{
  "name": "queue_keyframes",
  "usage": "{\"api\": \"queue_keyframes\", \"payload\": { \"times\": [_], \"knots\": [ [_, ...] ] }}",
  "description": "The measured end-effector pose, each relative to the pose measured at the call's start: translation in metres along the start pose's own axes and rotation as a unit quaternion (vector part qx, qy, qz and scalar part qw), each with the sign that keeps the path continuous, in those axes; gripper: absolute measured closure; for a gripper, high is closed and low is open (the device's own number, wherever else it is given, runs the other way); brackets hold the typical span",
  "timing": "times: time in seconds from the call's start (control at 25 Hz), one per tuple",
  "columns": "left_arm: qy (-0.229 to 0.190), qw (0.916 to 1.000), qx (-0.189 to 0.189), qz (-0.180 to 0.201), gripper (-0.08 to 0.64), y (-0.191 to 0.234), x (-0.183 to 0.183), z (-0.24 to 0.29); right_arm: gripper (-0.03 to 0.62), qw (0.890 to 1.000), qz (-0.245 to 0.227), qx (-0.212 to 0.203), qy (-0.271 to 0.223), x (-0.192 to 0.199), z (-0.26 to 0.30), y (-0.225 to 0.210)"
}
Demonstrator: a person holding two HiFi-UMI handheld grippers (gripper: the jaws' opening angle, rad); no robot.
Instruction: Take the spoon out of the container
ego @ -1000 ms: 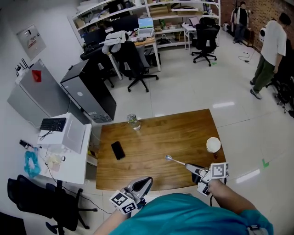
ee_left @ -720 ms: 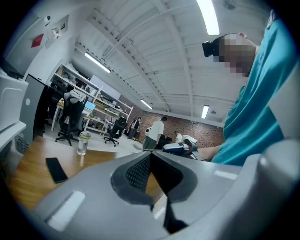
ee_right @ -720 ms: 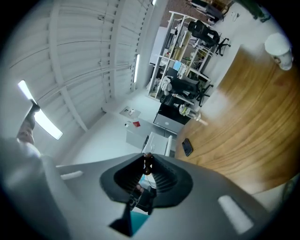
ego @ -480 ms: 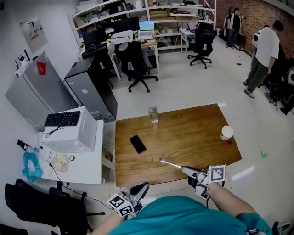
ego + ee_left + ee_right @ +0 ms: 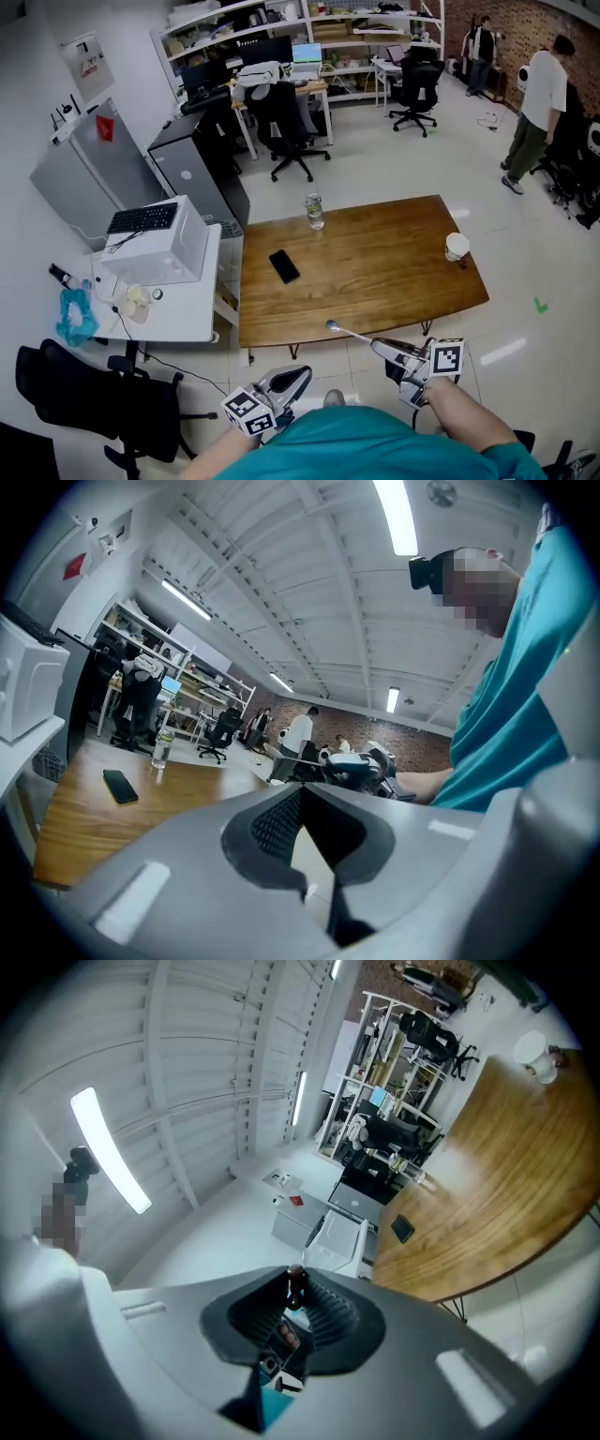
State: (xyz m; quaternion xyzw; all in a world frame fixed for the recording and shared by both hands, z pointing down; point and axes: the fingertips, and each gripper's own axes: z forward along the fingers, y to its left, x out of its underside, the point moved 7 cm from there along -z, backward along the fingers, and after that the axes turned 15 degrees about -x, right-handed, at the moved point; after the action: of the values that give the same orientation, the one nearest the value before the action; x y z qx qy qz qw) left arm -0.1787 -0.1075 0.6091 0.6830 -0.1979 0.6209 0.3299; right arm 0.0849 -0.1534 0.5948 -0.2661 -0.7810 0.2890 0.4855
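The left gripper [image 5: 296,377] is held nearest, in front of the teal shirt and short of the tabletop [image 5: 375,281]. Its fingers [image 5: 274,823] are brought together at the tips and nothing is gripped between them. Just beside it, the right gripper [image 5: 386,348] is closed on the handle of the spoon [image 5: 349,333], with the fingers [image 5: 330,1314] pressed against the handle from both sides. The spoon is carried roughly level, with its bowl over the near edge of the tabletop and apparently clear of the wood. The removal is therefore judged done, since the spoon is out and well apart from its container. All that may be left is setting the spoon down. Farther in, 1 dark phone [image 5: 284,265] lies flat on the wood. Beyond it, near the right edge, stands the container [image 5: 457,246], a pale cup. No handle is seen rising from it, and whether anything else is inside cannot be told. Farthest off, 1 clear bottle [image 5: 314,211] stands upright at the far edge, and its fill level cannot be made out.
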Motion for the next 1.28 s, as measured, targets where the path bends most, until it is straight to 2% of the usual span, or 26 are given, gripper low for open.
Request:
{"api": "queue_keyframes", "payload": {
  "times": [0.04,0.12,0.24,0.32,0.52,0.72,0.88,0.96,1.12,1.24,1.28],
  "knots": [
    [0.001,1.0000,0.000,-0.004,0.561,-0.013,-0.001,-0.007,0.541,1.000,-0.011,-0.002,0.005,0.005,-0.004,0.012],
    [0.006,1.0000,0.000,-0.006,0.561,-0.043,-0.004,-0.023,0.541,1.000,0.015,-0.002,-0.012,0.025,-0.021,0.032],
    [0.007,0.9999,-0.003,0.015,0.561,-0.079,-0.012,-0.054,0.541,0.999,0.028,-0.007,-0.026,0.054,-0.036,0.065],
    [-0.001,0.9996,-0.007,0.027,0.561,-0.084,-0.021,-0.075,0.541,0.999,0.023,-0.009,-0.027,0.070,-0.030,0.081],
    [-0.016,0.9994,-0.006,0.028,0.561,-0.099,-0.040,-0.126,0.541,1.000,0.010,-0.010,-0.015,0.102,-0.009,0.117],
    [-0.026,0.9992,-0.006,0.030,0.561,-0.073,-0.052,-0.197,0.540,1.000,0.005,-0.012,-0.016,0.145,0.048,0.124],
    [-0.023,0.9989,-0.005,0.041,0.561,-0.023,-0.049,-0.258,0.540,1.000,0.004,-0.015,-0.019,0.186,0.112,0.108],
    [-0.027,0.9990,-0.012,0.033,0.561,0.000,-0.049,-0.282,0.538,1.000,0.012,-0.022,-0.017,0.204,0.140,0.098],
    [-0.038,0.9989,-0.020,0.018,0.561,0.019,-0.049,-0.303,0.538,0.999,-0.003,-0.036,0.012,0.218,0.177,0.093],
    [-0.046,0.9985,-0.021,0.020,0.561,0.014,-0.051,-0.307,0.538,0.997,-0.052,-0.039,0.046,0.214,0.189,0.102],
    [-0.049,0.9983,-0.023,0.024,0.561,0.013,-0.053,-0.308,0.538,0.997,-0.042,-0.038,0.043,0.216,0.188,0.101]
  ]
}}
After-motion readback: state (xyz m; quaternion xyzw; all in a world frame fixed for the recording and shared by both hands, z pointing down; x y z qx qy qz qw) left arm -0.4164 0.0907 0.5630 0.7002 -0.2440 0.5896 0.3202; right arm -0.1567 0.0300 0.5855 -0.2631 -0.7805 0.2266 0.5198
